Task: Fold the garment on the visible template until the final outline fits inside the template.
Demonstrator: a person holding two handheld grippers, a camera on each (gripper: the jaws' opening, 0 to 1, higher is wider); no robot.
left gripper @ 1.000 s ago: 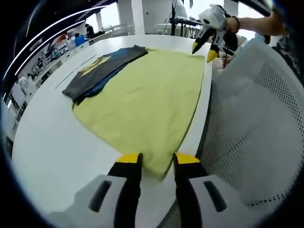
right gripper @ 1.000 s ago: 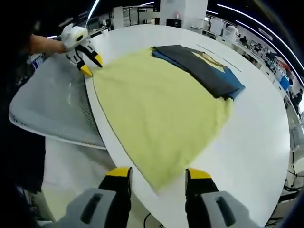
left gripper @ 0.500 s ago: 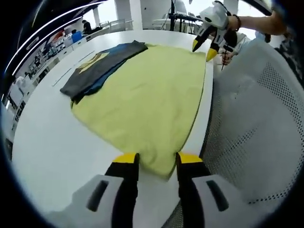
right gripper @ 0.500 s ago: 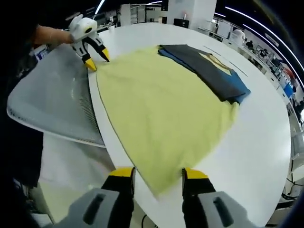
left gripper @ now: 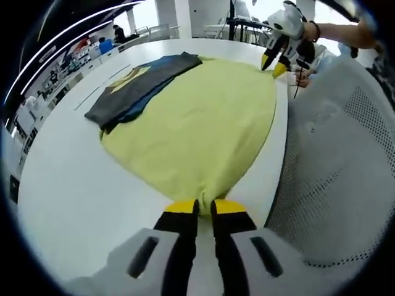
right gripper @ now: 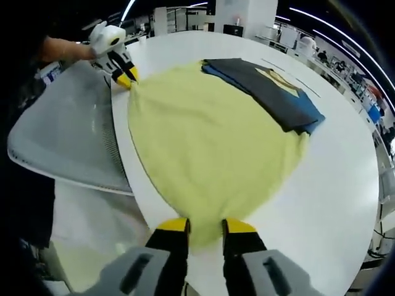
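Two corners of the yellow garment (left gripper: pixel 197 123) are pinched at the desk's near edge: the left gripper (left gripper: pixel 205 206), low centre of the left gripper view, is closed on one corner, and the right gripper (right gripper: pixel 205 224), low centre of the right gripper view, is nearly closed on the other, cloth bunched between its fingers (right gripper: pixel 173 225).

Risks, as judged:
- A shallow bite is held on each corner; a quick lift could let the cloth slip free.
- The garment lies along the edge of the white desk (left gripper: pixel 68 197), beside a mesh chair (left gripper: pixel 345 160); slack could be dragged off the edge.
- A dark folded garment (left gripper: pixel 139 83) rests touching the yellow cloth's far side, upper left of the left gripper view; it could be shifted by a wide fold.

No template outline can be made out.
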